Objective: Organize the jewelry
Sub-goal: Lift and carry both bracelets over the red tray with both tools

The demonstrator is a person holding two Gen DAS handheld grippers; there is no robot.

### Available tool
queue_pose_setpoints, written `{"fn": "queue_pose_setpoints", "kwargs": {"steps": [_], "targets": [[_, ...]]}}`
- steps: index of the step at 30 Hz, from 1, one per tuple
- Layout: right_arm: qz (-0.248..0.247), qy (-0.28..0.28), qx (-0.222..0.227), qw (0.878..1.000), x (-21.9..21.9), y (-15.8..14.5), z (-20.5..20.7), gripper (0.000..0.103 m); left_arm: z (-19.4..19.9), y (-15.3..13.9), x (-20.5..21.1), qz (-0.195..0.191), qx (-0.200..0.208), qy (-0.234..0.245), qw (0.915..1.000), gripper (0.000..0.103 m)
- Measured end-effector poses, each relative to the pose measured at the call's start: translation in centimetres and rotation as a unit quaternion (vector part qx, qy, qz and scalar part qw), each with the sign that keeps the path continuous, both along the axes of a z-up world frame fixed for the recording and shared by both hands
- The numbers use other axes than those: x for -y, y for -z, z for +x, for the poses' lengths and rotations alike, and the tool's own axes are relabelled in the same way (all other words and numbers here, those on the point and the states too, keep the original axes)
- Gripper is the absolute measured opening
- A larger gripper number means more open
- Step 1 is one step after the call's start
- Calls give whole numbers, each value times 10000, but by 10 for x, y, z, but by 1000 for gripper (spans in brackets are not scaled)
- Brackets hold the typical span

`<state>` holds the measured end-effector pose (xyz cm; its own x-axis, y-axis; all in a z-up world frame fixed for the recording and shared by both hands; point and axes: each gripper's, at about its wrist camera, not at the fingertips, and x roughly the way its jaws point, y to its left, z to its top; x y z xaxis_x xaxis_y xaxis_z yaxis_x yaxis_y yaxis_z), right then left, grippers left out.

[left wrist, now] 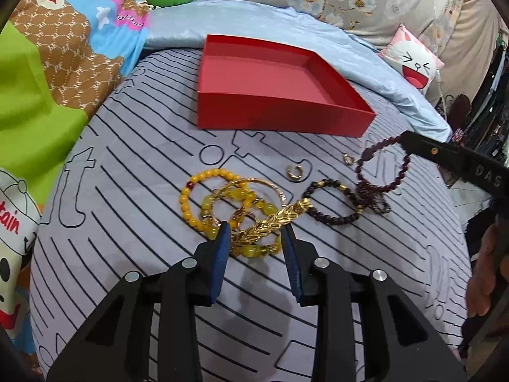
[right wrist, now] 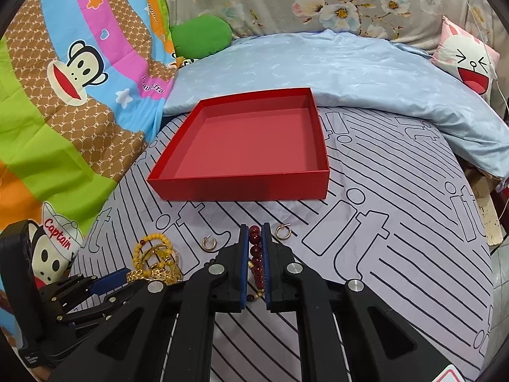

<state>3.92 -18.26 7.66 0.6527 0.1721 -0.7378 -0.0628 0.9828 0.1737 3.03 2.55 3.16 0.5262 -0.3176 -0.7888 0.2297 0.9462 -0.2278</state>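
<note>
Clamping a dark red bead bracelet (right wrist: 256, 256) in my right gripper (right wrist: 255, 232), I hold my left gripper (left wrist: 254, 227) partly open astride a gold leaf chain (left wrist: 265, 224) amid tangled yellow bead bracelets (left wrist: 203, 197). Beyond them on the striped sheet (left wrist: 133, 191) sits a red box (left wrist: 273, 114).

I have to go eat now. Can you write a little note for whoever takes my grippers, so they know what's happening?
Right gripper: shut on the dark red bead bracelet.
Left gripper: open, straddling the gold leaf bracelet in the yellow bead pile.
Red box: nothing in it yet.
Loose on the striped sheet: black bead bracelet and two gold earrings.
Left to do: move every piece into the box.
</note>
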Motion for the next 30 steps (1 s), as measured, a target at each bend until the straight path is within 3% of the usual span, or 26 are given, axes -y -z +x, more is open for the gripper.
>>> {"fn": "queue_pose_setpoints", "kwargs": {"steps": [3, 5, 13, 22, 30], "targets": [[1, 0, 8, 10000, 0, 0, -1, 7, 0, -1, 2, -57, -11, 119, 9999, 14], [3, -3, 9, 10000, -1, 0, -1, 7, 3, 2, 2, -115, -71, 132, 9998, 10], [2, 15, 29, 10000, -1, -3, -4, 7, 7, 1, 0, -266, -68, 84, 9996, 9], [24, 5, 82, 10000, 1, -7, -4, 7, 3, -29, 5, -403, 258, 229, 9986, 9], [39, -133, 324, 9994, 3, -32, 10, 7, 25, -65, 12, -344, 655, 275, 9969, 9]]}}
